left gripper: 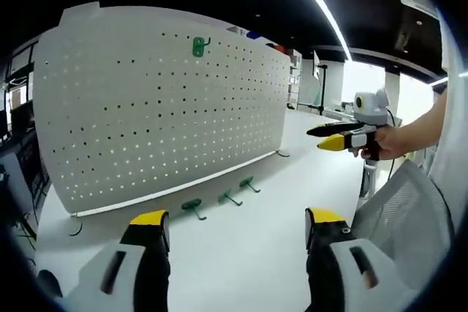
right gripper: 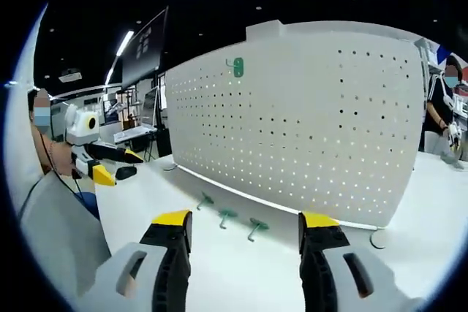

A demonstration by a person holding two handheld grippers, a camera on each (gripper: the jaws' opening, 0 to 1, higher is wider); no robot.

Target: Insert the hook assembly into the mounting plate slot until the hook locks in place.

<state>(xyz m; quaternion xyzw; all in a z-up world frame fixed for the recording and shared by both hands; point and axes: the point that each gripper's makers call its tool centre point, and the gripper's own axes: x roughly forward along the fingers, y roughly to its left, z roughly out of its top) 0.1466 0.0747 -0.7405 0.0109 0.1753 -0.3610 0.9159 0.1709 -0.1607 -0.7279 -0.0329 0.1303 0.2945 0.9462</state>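
Three green hooks are lying loose on the white table in front of the pegboard — in the left gripper view at about 6 o'clock from the board's lower edge: one (left gripper: pixel 192 207), a second (left gripper: pixel 229 196) and a third (left gripper: pixel 249 183), in a short row, near one another but apart. In the right gripper view the same row is sitting just above the jaws: (right gripper: pixel 205 199), (right gripper: pixel 227 215), (right gripper: pixel 255 226).

A fourth green hook (left gripper: pixel 199 46) is already hanging on the white pegboard (left gripper: pixel 161 107), up near its top edge at roughly 12 o'clock (in the right gripper view it is showing at about 10 o'clock on the board (right gripper: pixel 238 67)). The pegboard (right gripper: pixel 307 122) is standing upright on the table (left gripper: pixel 241 253), resting on small round feet.

The left gripper (left gripper: pixel 238 228) is hovering over the table with its yellow-tipped jaws spread apart, nothing between them. The right gripper (right gripper: pixel 245 228) is likewise hovering with jaws wide apart and empty.

At 3 o'clock in the left gripper view, the right gripper (left gripper: pixel 336 137) is being held by a hand (left gripper: pixel 384 144) — its jaws there are looking nearly together, though I cannot tell for sure from that angle. A person (right gripper: pixel 442 115) is standing beyond the board's far end.
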